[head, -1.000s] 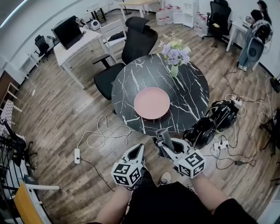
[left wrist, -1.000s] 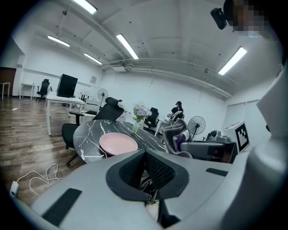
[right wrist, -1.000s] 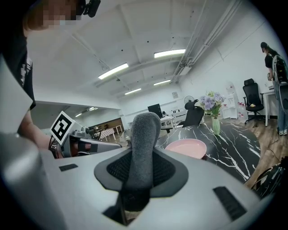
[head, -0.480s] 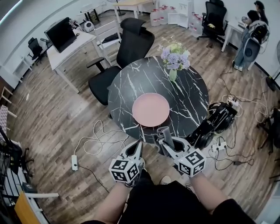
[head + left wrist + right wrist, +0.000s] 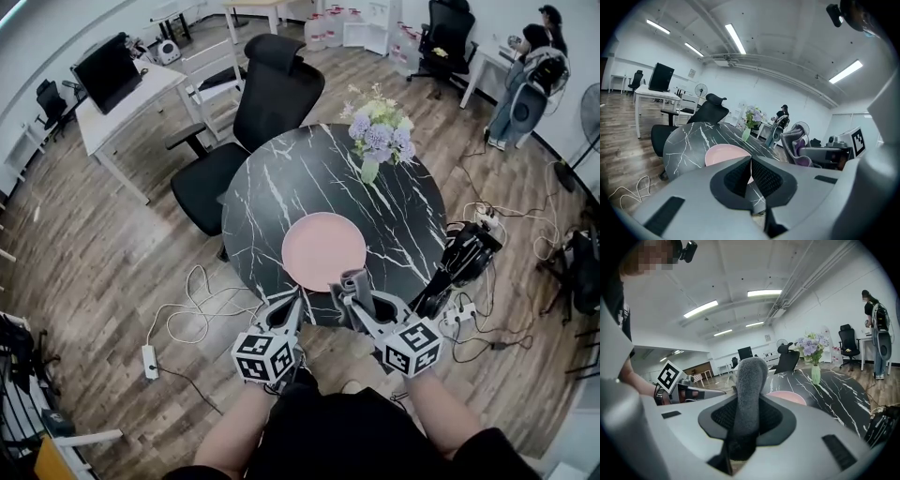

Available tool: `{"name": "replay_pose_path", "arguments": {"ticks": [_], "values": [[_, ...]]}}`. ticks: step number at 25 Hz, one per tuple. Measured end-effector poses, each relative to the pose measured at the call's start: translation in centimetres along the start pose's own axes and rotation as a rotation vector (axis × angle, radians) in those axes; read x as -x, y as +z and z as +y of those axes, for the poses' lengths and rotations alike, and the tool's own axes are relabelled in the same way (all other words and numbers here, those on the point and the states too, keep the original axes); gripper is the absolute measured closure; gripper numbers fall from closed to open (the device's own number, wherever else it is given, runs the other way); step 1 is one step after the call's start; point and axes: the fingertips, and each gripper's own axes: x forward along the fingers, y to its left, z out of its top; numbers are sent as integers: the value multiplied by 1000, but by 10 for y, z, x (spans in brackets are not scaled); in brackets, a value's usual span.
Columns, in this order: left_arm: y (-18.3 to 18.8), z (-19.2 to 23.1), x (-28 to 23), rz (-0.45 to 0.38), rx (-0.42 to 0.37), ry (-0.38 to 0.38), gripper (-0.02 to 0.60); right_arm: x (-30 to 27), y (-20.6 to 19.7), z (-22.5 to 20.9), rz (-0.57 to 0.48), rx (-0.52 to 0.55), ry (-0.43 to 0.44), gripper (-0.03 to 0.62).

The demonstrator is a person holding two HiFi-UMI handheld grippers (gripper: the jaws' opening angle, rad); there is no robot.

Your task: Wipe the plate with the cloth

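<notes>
Right gripper [image 5: 353, 292]: jaws clamped on the cloth [image 5: 352, 281], a grey, fuzzy roll. In the right gripper view the cloth [image 5: 751, 380] sits between the two dark pads with its long axis in line with the jaws. Its rounded free end projects well beyond the tips, and its lower end is tucked down into the throat of the right gripper [image 5: 749, 417].

From the head view, the free end of the cloth points away from the person toward the plate [image 5: 323, 250]. It appears at the plate's near right rim. Whether it touches the rim cannot be determined.

Left gripper [image 5: 294, 305]: jaws pressed together with nothing between them. In its own view the pads of the left gripper [image 5: 751, 174] meet along a thin seam. It sits just left of the right gripper, at the near edge of the table [image 5: 272, 187], and points toward the plate's near left rim.

Plate: pink, round, lying flat on the near half of the round black marble table; the same plate [image 5: 723, 155] shows just beyond the left jaws. A vase of flowers [image 5: 377, 136] stands upright on the table's far side, well apart from the plate. A black office chair [image 5: 272, 94] stands behind the table.
</notes>
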Motion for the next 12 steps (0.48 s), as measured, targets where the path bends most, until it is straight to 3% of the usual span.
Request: {"name": "replay_pose_path", "arguments": {"ticks": [12], "values": [[8, 73, -42, 102, 41, -49, 560, -69, 6, -15, 39, -66, -106, 487]]}}
